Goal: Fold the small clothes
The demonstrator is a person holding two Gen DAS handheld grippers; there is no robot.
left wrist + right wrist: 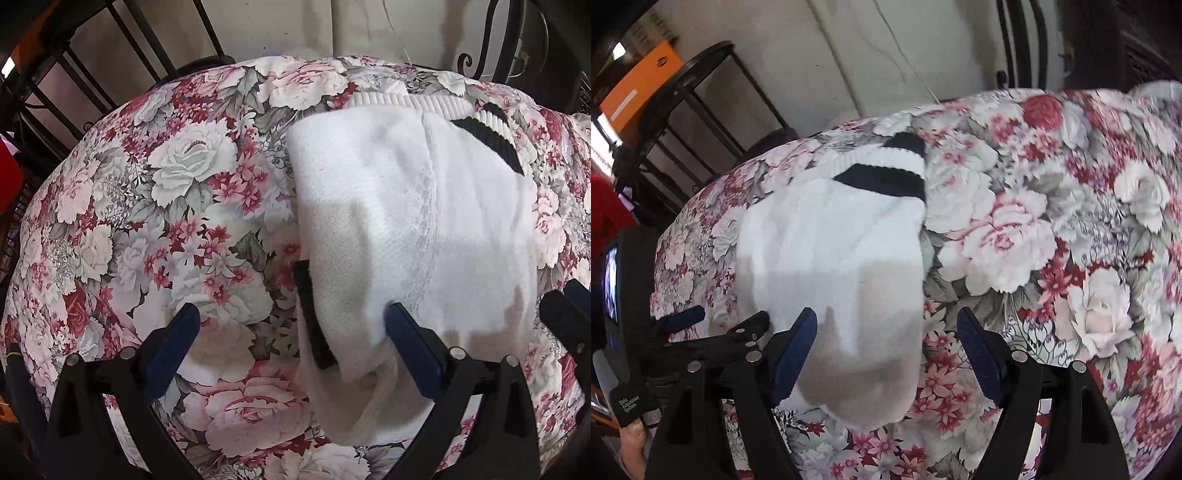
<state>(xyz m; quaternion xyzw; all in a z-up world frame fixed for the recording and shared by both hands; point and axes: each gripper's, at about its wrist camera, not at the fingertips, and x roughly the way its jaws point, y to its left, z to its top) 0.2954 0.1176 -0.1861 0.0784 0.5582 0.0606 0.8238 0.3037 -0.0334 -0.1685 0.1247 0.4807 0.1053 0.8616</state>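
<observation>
White socks (406, 221) with black-striped ribbed cuffs (491, 140) lie folded on the floral tablecloth (147, 221). A black stripe (314, 317) shows under the near left edge. My left gripper (291, 314) stands open, its right finger (410, 339) over the socks and its left finger over bare cloth. In the right wrist view the socks (831, 251) lie with the toe end nearest. My right gripper (886, 317) is open, jaws wide, with the socks' near end lying loose between them. The left gripper (729, 317) shows at the socks' left edge.
The round table's far edge (258, 62) curves away to a pale wall. A black metal rack (701, 110) and an orange box (642, 81) stand at the back left. The right gripper's tips (565, 295) show at the right edge. A thumb (631, 443) holds the left gripper's handle.
</observation>
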